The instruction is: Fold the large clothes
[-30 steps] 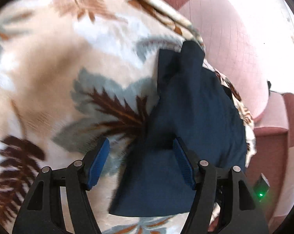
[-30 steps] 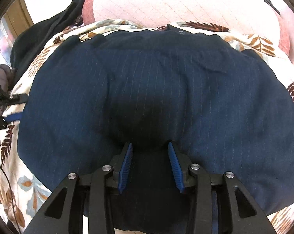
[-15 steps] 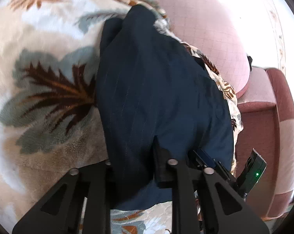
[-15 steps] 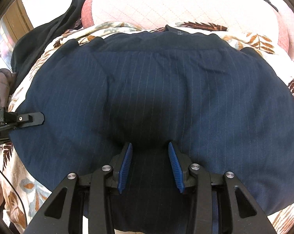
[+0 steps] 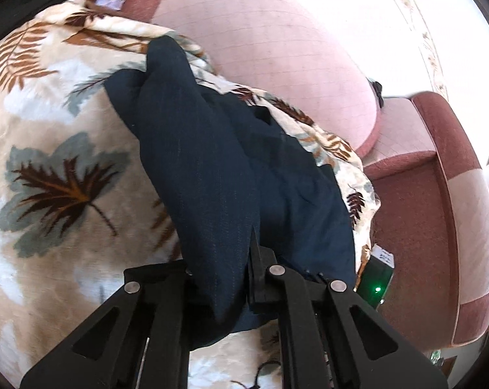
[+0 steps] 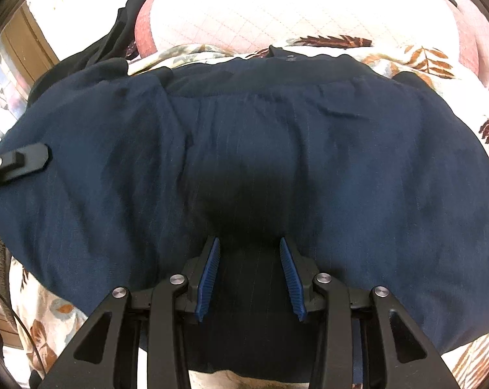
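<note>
Left gripper (image 5: 221, 259) now clamps navy pinstripe garment (image 6: 341, 168) edge, jaws shut on cloth; second ago jaws wide, empty. Edge lifted off leaf-print blanket (image 5: 56, 168), so fold starting. Right gripper (image 6: 249, 269) jaws half-open, resting over garment middle, gripping nothing. Garment spread on blanket, sofa (image 5: 276, 48) behind. No readable writing.

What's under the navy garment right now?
The navy garment lies on a leaf-print blanket, which shows around its edges, with a pink cushion behind. Whatever lies beneath its middle is covered.
</note>
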The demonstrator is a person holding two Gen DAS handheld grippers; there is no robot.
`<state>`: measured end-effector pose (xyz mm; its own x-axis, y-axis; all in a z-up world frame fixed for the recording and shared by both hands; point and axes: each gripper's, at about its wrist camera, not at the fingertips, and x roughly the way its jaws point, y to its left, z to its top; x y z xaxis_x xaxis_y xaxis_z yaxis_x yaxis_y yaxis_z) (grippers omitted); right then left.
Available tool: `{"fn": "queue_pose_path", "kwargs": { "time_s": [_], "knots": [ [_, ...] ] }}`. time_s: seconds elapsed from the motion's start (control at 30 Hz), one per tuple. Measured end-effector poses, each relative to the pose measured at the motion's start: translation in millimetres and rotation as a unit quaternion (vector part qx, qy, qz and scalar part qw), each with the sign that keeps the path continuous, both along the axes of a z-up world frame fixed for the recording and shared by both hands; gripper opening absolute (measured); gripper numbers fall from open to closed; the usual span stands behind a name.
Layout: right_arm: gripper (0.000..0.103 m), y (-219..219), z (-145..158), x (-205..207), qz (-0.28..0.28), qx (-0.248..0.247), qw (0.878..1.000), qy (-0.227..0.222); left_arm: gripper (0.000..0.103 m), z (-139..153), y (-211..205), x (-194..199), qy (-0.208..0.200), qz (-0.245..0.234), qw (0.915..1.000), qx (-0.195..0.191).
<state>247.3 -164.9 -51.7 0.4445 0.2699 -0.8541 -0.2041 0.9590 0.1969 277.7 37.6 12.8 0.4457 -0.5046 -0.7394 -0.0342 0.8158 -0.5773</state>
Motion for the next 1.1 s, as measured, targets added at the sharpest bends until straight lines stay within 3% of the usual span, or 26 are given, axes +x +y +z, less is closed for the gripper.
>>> {"fn": "queue_pose_path", "kwargs": {
  "time_s": [0.53,1.1],
  "knots": [
    [0.038,-42.3,0.8,-3.8,-0.027,0.052,0.998,-0.003,0.007,24.9,-71.4,6.6,-0.005,-0.04,0.9986,-0.035],
    [0.037,-130.7,9.0,-22.1,-0.081,0.117,0.989,-0.026,0.007,3.0,-166.0,18.6,0.031,-0.096,0.9938,-0.046]
  ]
}}
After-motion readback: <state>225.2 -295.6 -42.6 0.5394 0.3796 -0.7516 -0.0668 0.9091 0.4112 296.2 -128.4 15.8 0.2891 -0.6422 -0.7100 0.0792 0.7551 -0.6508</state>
